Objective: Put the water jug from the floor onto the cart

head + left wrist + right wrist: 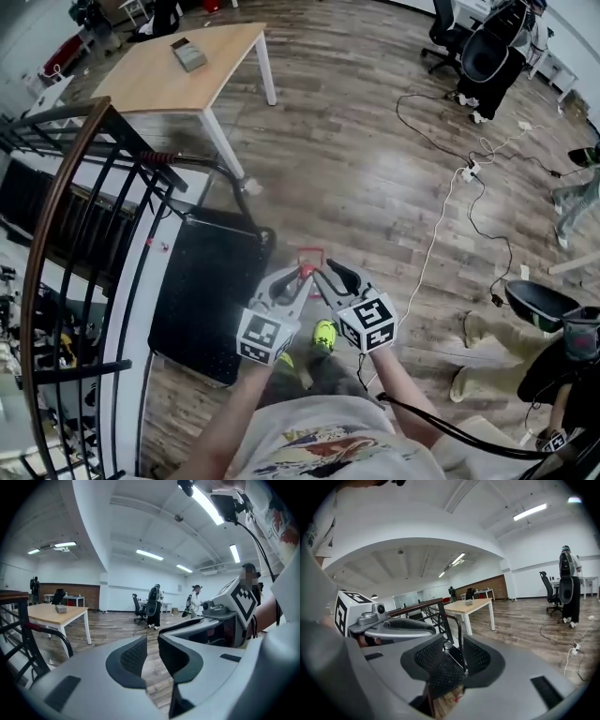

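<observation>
No water jug shows in any view. The black flat cart (202,291) stands on the wood floor at the left, its curved handle (225,178) at the far end. My left gripper (300,275) and right gripper (325,271) are held side by side just right of the cart's edge, pointing forward and slightly down. A small red object (310,255) lies on the floor just past their tips. In the left gripper view the left gripper (152,654) has a narrow gap with only floor behind it. The right gripper (459,660) stands open, the cart handle (458,634) visible through the gap.
A black metal railing (66,197) curves along the left beside the cart. A wooden table (178,70) with a grey box (188,54) stands behind. Cables and a power strip (466,173) cross the floor at right. Office chairs (487,52) and a seated person's legs (487,361) are at right.
</observation>
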{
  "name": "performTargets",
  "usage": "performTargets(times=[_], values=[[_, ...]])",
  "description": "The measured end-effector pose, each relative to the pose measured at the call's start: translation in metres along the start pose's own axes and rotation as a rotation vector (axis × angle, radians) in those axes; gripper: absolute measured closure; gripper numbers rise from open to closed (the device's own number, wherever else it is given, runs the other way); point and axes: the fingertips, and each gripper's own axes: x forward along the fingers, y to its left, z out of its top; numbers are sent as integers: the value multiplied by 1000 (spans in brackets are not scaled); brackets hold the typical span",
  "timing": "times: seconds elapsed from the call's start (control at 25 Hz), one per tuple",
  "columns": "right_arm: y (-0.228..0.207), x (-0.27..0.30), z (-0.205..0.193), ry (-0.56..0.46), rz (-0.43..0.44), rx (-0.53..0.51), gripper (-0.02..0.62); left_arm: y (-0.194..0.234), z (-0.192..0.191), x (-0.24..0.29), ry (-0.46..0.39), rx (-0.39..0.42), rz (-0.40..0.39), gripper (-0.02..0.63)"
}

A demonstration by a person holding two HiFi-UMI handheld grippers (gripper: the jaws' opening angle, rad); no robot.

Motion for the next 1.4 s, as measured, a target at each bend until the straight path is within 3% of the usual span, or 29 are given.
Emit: performTargets(times=[0.2, 0.4, 0.96, 1.4], values=[[-28, 8, -33, 8, -10, 42, 480, -1, -32, 30, 22, -50, -11, 551], [-56, 23, -56, 36, -24, 68, 480, 5, -53, 61, 74, -28, -23, 551], [-113, 120, -142, 100, -105, 123, 477, 75, -152, 132, 120, -18, -44, 551], [-130, 173, -209, 150, -101, 143, 474, 118, -225, 168, 162, -57, -7, 551]])
